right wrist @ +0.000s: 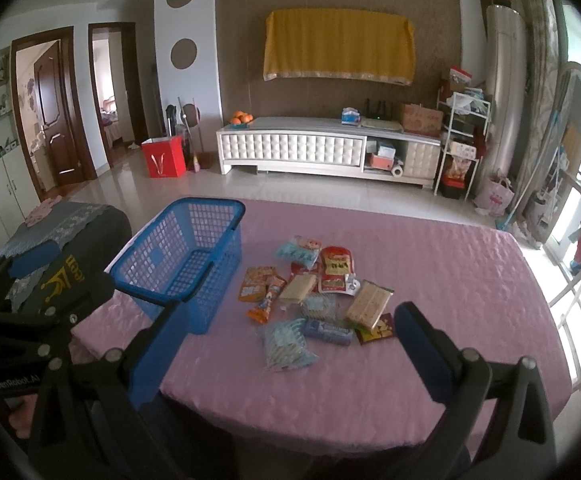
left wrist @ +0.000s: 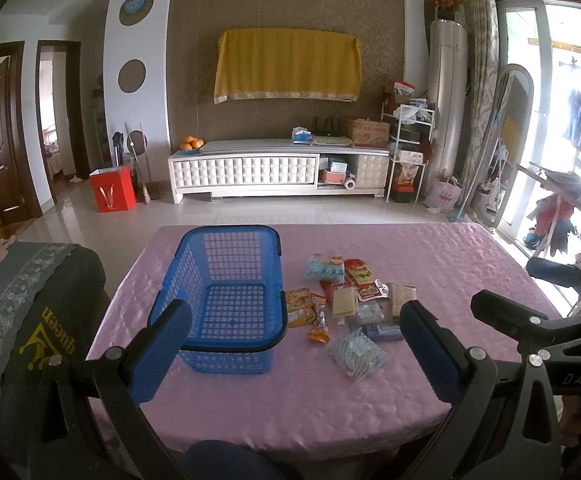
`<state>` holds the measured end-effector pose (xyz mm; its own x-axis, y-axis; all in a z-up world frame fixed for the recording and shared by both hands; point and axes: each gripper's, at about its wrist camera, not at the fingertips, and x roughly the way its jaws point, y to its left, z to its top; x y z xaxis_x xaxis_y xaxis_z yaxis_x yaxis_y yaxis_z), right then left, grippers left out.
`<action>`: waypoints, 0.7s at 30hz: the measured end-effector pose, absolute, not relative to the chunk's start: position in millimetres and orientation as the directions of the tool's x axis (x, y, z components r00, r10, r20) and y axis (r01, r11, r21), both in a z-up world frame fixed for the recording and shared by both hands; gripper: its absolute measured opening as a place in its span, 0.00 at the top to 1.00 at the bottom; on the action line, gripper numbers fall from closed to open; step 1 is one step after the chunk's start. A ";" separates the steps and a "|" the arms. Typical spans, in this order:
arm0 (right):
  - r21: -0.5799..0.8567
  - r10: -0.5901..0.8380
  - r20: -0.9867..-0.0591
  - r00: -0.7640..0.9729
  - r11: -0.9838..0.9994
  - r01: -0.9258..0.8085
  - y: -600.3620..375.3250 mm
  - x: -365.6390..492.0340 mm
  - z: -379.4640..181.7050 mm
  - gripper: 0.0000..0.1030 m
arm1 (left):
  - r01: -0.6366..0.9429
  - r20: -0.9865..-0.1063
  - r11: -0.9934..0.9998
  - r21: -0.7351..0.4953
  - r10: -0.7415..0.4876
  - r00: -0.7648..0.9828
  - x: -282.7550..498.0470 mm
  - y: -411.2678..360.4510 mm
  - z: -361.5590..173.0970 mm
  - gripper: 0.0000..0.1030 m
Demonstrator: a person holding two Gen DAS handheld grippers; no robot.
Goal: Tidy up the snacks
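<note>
A blue plastic basket (left wrist: 226, 292) (right wrist: 182, 256) stands empty on the pink tablecloth, left of centre. Right of it lies a loose pile of snack packets: a light blue one (left wrist: 325, 267), a red one (right wrist: 336, 268), an orange one (right wrist: 254, 283), a beige cracker pack (right wrist: 370, 304) and a clear bag of blue-white sweets (left wrist: 356, 354). My left gripper (left wrist: 296, 354) hovers open above the table's near edge, framing the basket and the pile. My right gripper (right wrist: 290, 352) is open too, nothing in it, held just short of the snacks.
The table (left wrist: 450, 264) has bare cloth on its right half and near edge. A chair draped in dark fabric (left wrist: 46, 312) stands close at the left. Beyond are a tiled floor, a white TV cabinet (left wrist: 278, 168) and a red bag (left wrist: 112, 194).
</note>
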<state>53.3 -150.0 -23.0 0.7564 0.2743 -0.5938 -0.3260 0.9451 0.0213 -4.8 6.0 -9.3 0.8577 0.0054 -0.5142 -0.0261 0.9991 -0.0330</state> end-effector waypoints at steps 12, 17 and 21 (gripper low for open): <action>0.018 0.260 -0.588 0.766 0.951 -0.309 -162.6 64.4 -20.9 0.00 | -0.003 -0.526 1.000 -0.022 -0.009 0.851 6.0 -7.5 -4.5 0.00; -0.010 0.243 -0.572 0.784 0.953 -0.302 -176.0 80.4 -18.8 0.00 | 0.005 -0.529 1.000 -0.009 -0.009 0.848 25.1 -19.9 -3.0 0.00; -0.028 0.233 -0.553 0.800 0.954 -0.298 -186.1 94.0 -17.4 0.00 | 0.023 -0.540 1.000 -0.017 -0.028 0.841 45.0 -30.6 -1.8 0.00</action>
<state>94.0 -186.1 -17.4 0.8000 0.2333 -0.5528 -0.2979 0.9542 -0.0284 45.0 -30.6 -1.8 0.8414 -0.0284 -0.5396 0.0228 0.9996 -0.0170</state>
